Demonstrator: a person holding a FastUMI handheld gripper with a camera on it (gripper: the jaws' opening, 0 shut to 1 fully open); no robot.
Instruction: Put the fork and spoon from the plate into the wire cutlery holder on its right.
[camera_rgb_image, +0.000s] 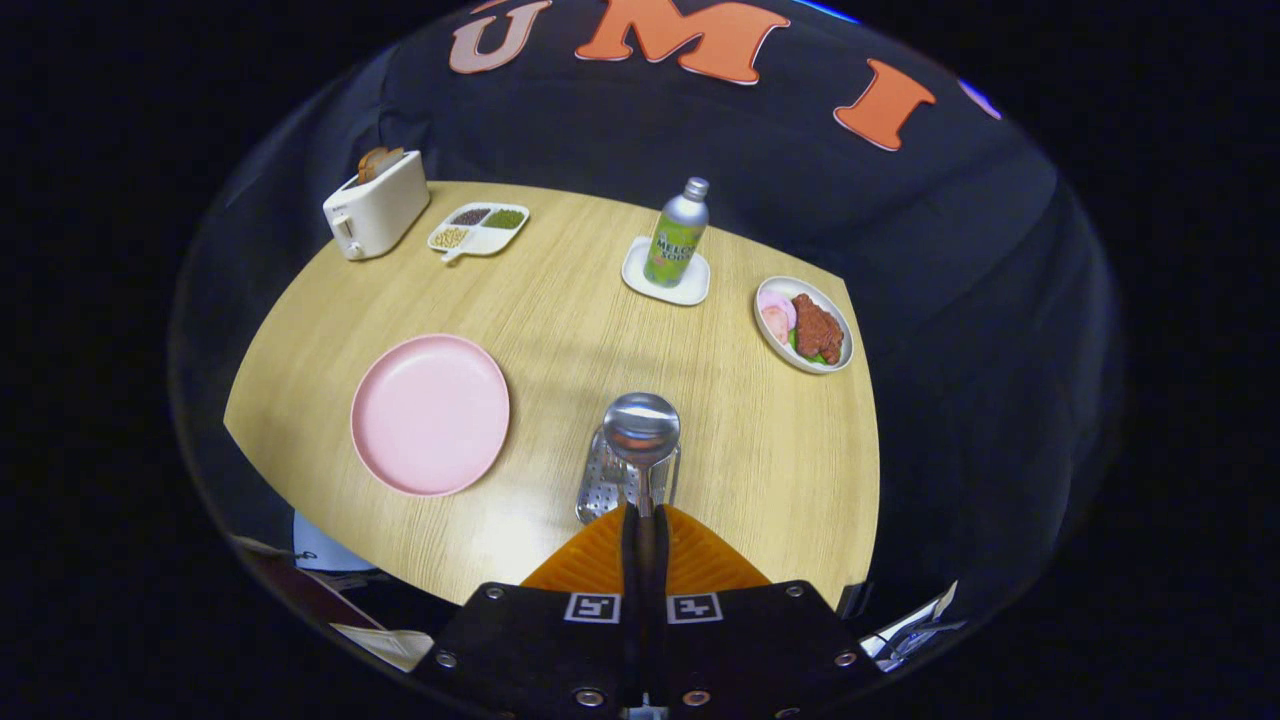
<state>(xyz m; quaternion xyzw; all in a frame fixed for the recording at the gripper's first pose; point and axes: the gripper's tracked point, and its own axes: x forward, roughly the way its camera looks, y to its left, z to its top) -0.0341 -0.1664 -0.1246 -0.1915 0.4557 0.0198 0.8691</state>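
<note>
Plate (430, 414) plain pink. Spoon (642, 430) shiny silver, pinched in gripper (645, 520). Holder (610, 485) silver, perforated dot pattern. Table (560, 300) light woodgrain. Toaster (376, 205) cream. Bottle (678, 235) silver, green label.

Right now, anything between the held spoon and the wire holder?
Nothing visible. The gripper is shut on the spoon, whose bowl hangs right over the wire cutlery holder, just ahead of the fingers. The pink plate sits off to the holder's side, apart.

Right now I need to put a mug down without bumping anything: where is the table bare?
Widest bare stretch: mid-table, bordered by the pink plate, divided tray, bottle and food dish. Also free: right of the cutlery holder, below the dish. Crowded: around the holder, where the gripper grips the spoon.
</note>
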